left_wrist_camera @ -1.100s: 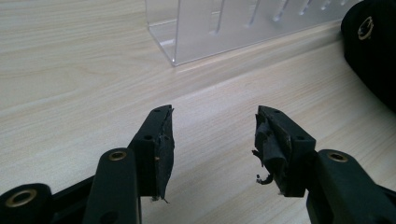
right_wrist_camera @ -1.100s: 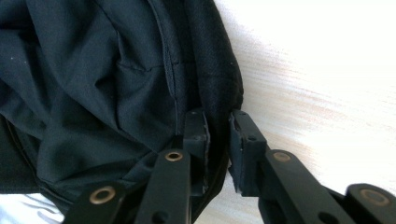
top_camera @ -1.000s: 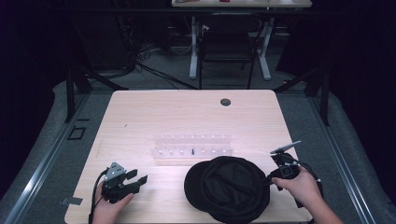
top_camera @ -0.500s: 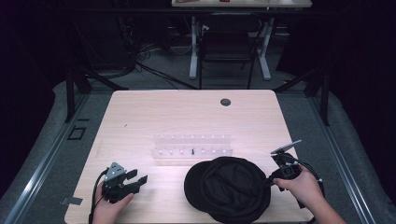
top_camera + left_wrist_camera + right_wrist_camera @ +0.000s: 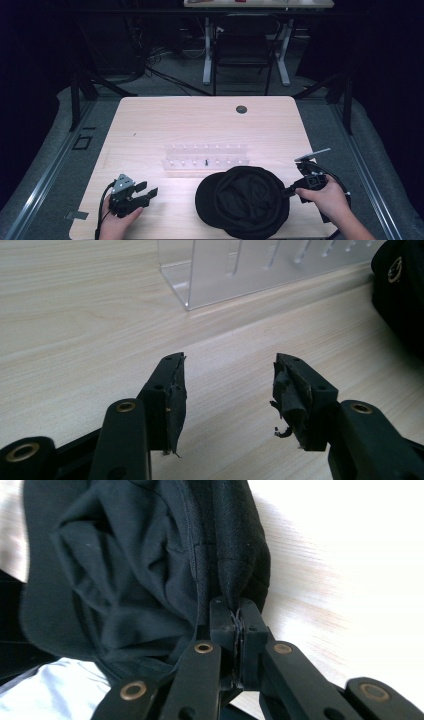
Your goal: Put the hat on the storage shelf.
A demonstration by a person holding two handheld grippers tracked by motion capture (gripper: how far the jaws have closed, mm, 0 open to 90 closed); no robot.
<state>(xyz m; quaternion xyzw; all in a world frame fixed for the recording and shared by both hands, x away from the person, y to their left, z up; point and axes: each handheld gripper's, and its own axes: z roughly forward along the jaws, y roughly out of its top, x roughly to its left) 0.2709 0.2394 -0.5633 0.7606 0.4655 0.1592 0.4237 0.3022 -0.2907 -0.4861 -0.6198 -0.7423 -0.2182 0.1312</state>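
On a pale wooden table (image 5: pixel 165 125), the left gripper (image 5: pixel 142 191) rests at 7 o'clock in a person's hand, jaws spread wide with nothing between them, pointing toward the clear rack (image 5: pixel 206 156) at the table's centre. No brand, label or writing can be read on the rack, and the one round emblem on the cap (image 5: pixel 243 200) seen in the left gripper view is too small to make out. The cap, black and lying crown down with its lining showing, sits at 5 o'clock, just in front of the rack. At 4 o'clock the right gripper (image 5: pixel 286 190) has just been closing and now pinches the cap's rim, fabric clamped between its pads. Compared with a second ago, cap, rack and both hands lie where they were.
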